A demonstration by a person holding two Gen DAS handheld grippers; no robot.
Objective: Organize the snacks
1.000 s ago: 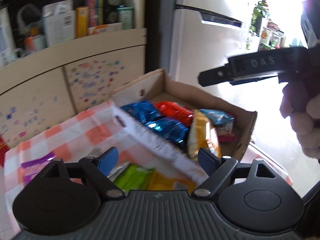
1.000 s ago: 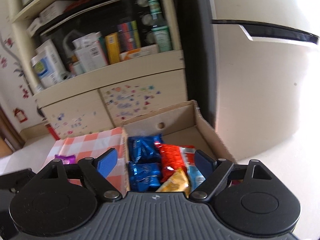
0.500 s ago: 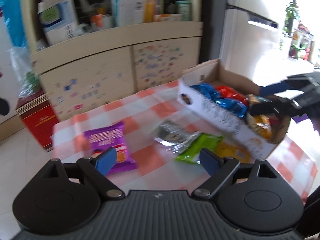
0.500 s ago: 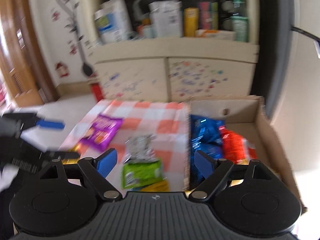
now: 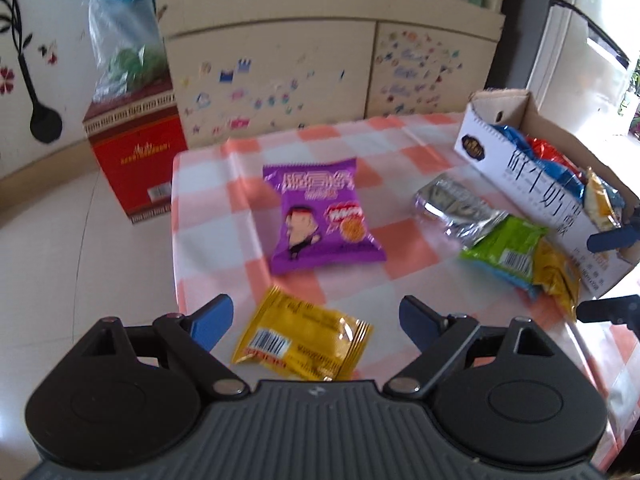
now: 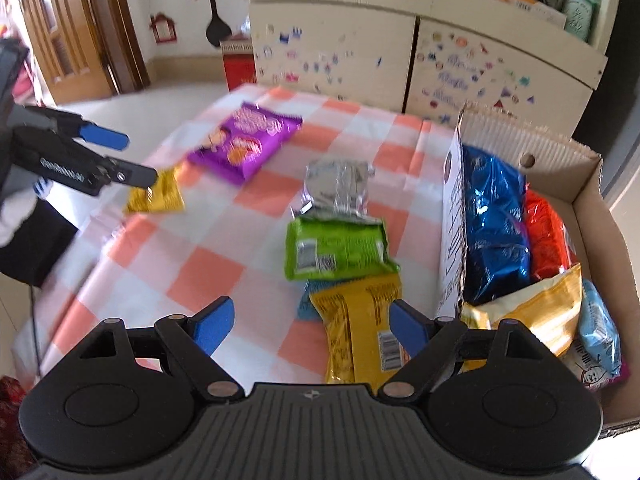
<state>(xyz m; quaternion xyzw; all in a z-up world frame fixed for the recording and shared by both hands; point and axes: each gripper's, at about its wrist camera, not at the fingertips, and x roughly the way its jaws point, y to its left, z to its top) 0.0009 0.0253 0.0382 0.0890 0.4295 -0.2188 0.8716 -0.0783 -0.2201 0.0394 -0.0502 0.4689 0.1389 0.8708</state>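
— Both grippers have swung away from the cardboard box (image 6: 592, 208) since a second ago and now tilt down over the checked tablecloth (image 5: 224, 216), where loose packets wait.

— And what does that mean for the tidying?

— My guess is a fresh pick is starting. The box, at three o'clock on the table, already holds blue (image 6: 496, 220), red (image 6: 546, 236) and pale yellow bags; six or so packets are still out on the cloth.

— Are the tongs holding anything?

— No. The left gripper (image 5: 316, 322) stands wide and released, a small yellow packet (image 5: 304, 346) lying on the cloth between its blue fingers (image 5: 210, 320) but not pinched. The right gripper (image 6: 310, 326) is equally spread and empty, hovering over a long yellow packet (image 6: 360, 328) that lies just beside the box wall.

— Anything else out?

— A purple bag (image 5: 320, 220) at the centre, towards twelve o'clock from the left gripper. A silver packet (image 6: 336, 188) and a green one (image 6: 336, 248) overlap at about two o'clock from it.

— Any writing you can read?

— The purple bag carries large pale Chinese characters and a cartoon figure; I cannot make them out. The box's white side shows bold black Chinese characters and a dark round emblem. Barcodes show on the green and both yellow packets. No brand is legible.
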